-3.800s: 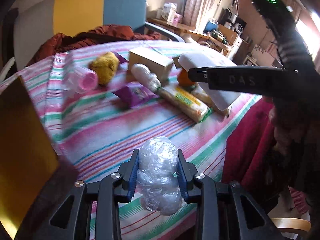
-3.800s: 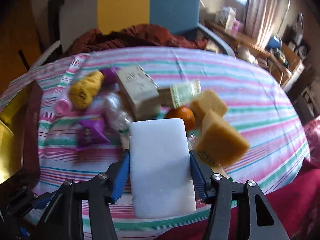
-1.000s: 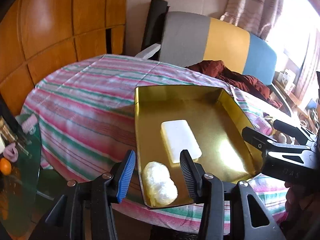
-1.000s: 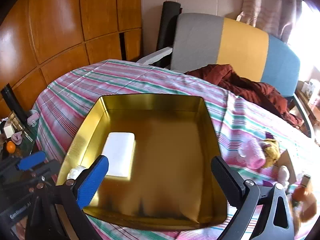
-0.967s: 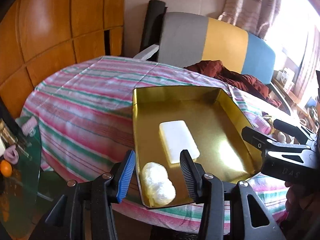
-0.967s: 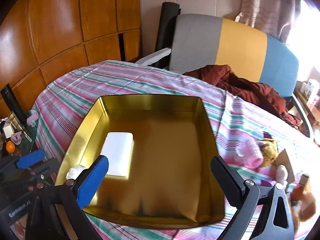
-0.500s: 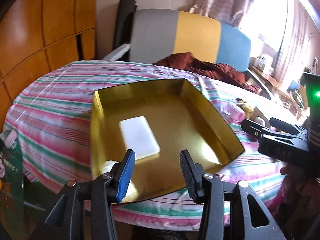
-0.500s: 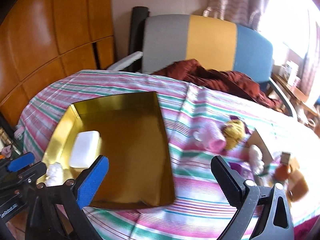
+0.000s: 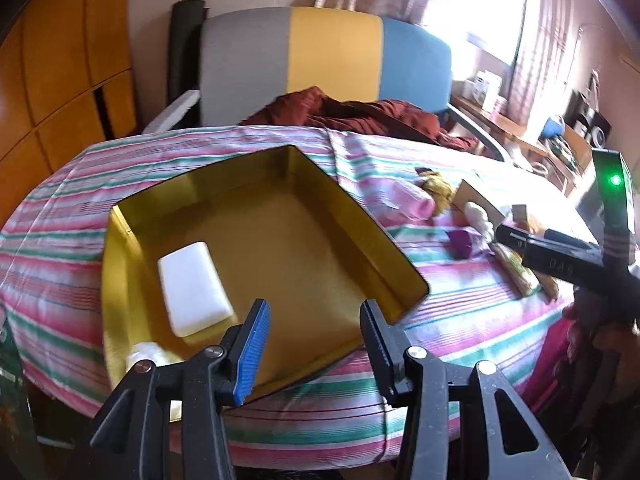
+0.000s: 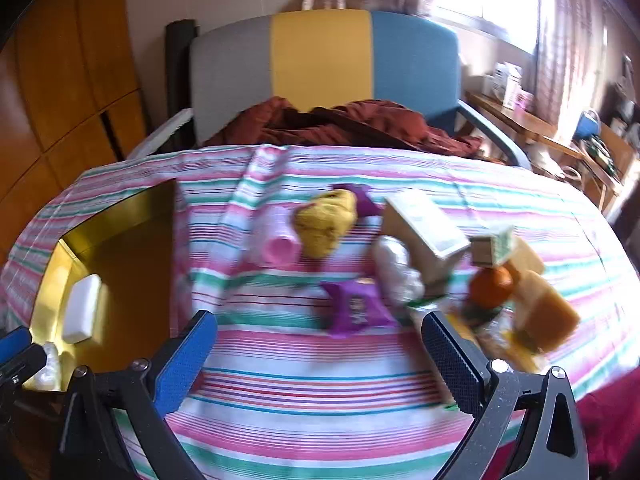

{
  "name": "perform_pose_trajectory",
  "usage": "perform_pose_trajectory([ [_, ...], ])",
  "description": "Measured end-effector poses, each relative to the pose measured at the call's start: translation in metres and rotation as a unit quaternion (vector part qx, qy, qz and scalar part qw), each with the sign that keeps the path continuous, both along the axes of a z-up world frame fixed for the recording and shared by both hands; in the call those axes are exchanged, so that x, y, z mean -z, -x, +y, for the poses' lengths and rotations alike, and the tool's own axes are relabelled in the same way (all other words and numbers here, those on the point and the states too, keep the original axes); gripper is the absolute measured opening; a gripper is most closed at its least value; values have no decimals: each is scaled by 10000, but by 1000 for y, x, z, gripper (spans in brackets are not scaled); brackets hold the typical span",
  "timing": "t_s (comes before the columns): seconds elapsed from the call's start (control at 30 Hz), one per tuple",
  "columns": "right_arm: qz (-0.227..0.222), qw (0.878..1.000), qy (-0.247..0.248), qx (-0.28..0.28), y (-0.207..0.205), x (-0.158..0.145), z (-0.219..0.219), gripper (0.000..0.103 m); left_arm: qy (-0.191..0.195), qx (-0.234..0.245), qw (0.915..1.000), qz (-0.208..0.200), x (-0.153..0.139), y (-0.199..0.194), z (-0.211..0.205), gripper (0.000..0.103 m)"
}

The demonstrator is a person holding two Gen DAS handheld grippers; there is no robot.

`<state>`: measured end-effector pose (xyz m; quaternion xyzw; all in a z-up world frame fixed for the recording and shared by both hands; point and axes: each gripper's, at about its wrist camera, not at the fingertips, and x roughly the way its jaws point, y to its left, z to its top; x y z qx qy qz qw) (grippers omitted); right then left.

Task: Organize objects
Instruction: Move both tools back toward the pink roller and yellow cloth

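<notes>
A gold tray (image 9: pixel 396 252) sits on the striped table; it also shows at the left of the right wrist view (image 10: pixel 132 208). In it lie a white foam block (image 9: pixel 194 288) (image 10: pixel 82 314) and a plastic-wrapped ball (image 9: pixel 146 352) (image 10: pixel 46 364). My left gripper (image 9: pixel 314 344) is open and empty above the tray's near edge. My right gripper (image 10: pixel 320 356) is open and empty above the cloth, near a purple packet (image 10: pixel 354 310). Beyond it lie a pink cup (image 10: pixel 274 242), a yellow sponge (image 10: pixel 326 222), a cardboard box (image 10: pixel 424 232), a wrapped bottle (image 10: pixel 398 272), an orange (image 10: pixel 490 284) and tan sponges (image 10: pixel 540 304).
A grey, yellow and blue chair (image 10: pixel 320 64) with a red cloth (image 10: pixel 344 124) stands behind the table. Wooden panels (image 9: pixel 60 92) line the left wall. A cluttered desk (image 10: pixel 560 136) stands at the right. The right gripper's body (image 9: pixel 568 256) shows at the right of the left wrist view.
Both grippers let go of the wrapped ball and the foam block in the tray. Both have since swung right; the right one now faces the loose objects.
</notes>
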<state>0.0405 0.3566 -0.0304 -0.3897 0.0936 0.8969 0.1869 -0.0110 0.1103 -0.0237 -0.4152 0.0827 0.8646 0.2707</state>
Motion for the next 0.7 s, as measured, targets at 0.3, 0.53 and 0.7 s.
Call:
perform_pose_trajectory([
  [0.3, -32, 9981, -73, 614, -23, -11, 66, 103, 40, 522, 9986, -61, 0, -3, 42, 47],
  [0.53, 76, 9967, -85, 799, -20, -24, 102, 103, -54, 707, 9973, -193, -2, 11, 70, 47],
  [0.7, 68, 9978, -182, 635, -2, -22, 116, 103, 18, 970, 9951, -196, -2, 31, 97, 47],
])
